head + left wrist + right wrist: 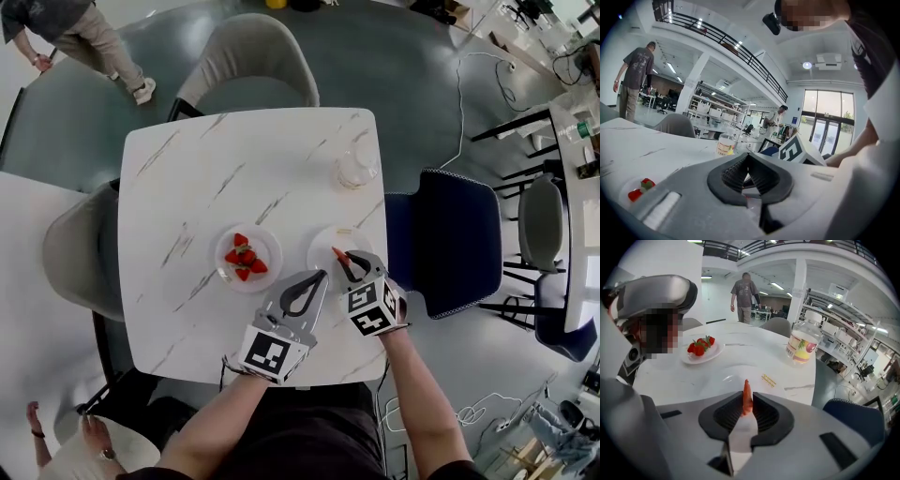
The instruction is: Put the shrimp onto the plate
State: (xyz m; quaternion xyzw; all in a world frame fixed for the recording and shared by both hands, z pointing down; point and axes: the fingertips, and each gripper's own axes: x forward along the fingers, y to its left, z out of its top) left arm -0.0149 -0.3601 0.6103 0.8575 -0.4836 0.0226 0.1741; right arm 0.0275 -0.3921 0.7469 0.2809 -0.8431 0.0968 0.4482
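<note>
Right tongs (746, 405) clamp shrimp (746, 393), left tongs (748, 160) sit closed — over marble table (234, 159), grey floor (403, 84).

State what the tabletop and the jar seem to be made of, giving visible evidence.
Tabletop: marble or a marble-look laminate, smooth finish; it is white with grey veins. Jar: clear plastic or glass, cannot tell which; its wall is see-through and carries a yellow label.

A white marble table (253, 159) is flanked by grey chairs (248, 52) and a blue chair (450, 239) on a dark grey floor (403, 66); tall windows (829, 117) are seen beyond.
</note>
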